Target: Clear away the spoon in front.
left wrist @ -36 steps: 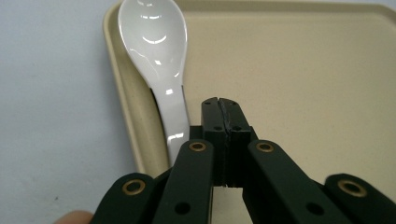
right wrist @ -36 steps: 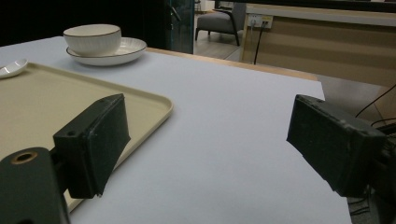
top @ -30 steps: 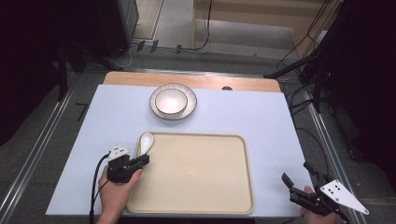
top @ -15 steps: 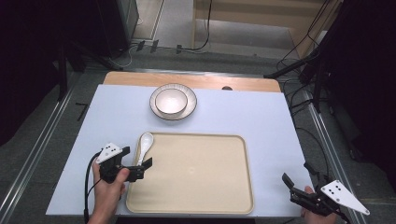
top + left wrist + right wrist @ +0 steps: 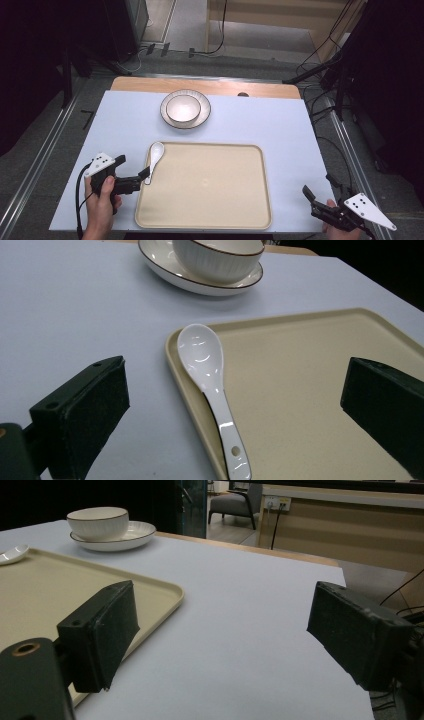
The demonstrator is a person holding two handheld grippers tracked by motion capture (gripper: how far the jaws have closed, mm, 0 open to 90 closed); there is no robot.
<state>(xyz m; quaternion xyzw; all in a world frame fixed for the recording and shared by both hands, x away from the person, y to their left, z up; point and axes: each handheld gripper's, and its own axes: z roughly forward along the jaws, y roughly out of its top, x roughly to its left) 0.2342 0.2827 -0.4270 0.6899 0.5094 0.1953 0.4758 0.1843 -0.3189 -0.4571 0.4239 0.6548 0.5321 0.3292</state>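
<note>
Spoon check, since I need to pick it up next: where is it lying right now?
The white spoon lies along the left rim of the beige tray, bowl end toward the plate with the bowl, handle toward the open left claw.

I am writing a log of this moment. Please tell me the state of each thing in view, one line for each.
Spoon: lying on the tray's left rim, free.
Tray: flat, otherwise bare.
Bowl: upright on the plate.
Plate: under the bowl.
Left tool: open at the spoon's handle.
Right tool: open, holding nothing.

A lab-like recording room: metal rails (image 5: 37, 165) flank the surface (image 5: 280, 135), cables (image 5: 320, 70) trail over grey floor, with an armchair (image 5: 231, 505) far behind.
</note>
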